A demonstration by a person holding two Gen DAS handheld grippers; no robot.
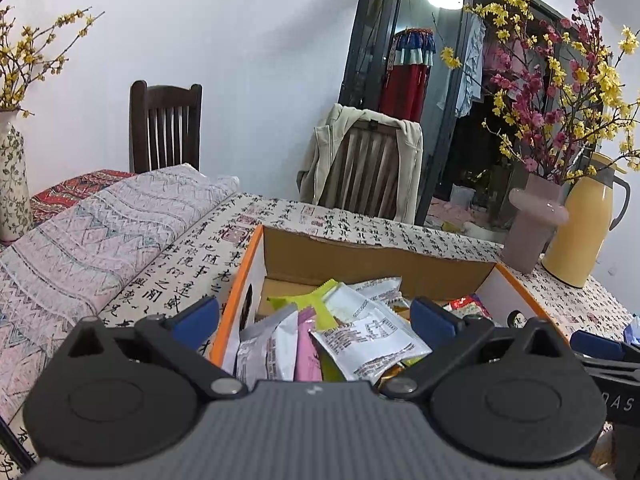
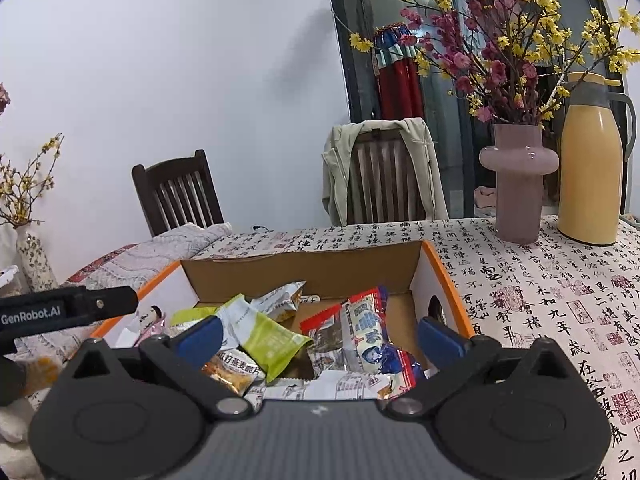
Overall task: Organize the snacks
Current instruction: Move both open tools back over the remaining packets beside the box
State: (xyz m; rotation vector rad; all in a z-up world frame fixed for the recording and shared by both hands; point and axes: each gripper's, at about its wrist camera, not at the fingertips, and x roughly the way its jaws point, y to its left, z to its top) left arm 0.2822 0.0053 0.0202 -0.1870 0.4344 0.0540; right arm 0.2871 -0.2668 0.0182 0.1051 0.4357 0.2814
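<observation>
Spread wide, our left gripper [image 1: 316, 314] holds nothing: its two blue fingertip pads [image 1: 198, 314] stand far apart, hovering above the near edge of the orange-rimmed cardboard box [image 1: 376, 258], with no packet touching either pad. Inside the box we see a loose heap of snack packets; the exact count is hard to make out because they overlap. Among them we can tell one white sachet with printed text [image 1: 370, 334], one pink sachet [image 1: 308, 350] and one lime-green packet [image 1: 302, 300]. The box sits on the calligraphy-print tablecloth [image 1: 360, 224]. Behind it we count two dark wooden chairs, one bare [image 1: 165, 128] and one draped with a beige jacket [image 1: 412, 168]. To the right stand one pink glass vase [image 1: 534, 224] and one yellow thermos jug [image 1: 586, 224], just beside each other.

From the right wrist view, our right gripper [image 2: 320, 338] is likewise fully spread and empty, its blue pads [image 2: 442, 340] well apart over the same box [image 2: 304, 270]. Here we count one green-and-white packet [image 2: 272, 338], one red-edged packet with blue lettering [image 2: 370, 334], one silvery packet [image 2: 282, 300] near the back wall and one orange-brown packet [image 2: 232, 372] close to the left pad. The other gripper's black body [image 2: 68, 308] reaches in from the left edge.
</observation>
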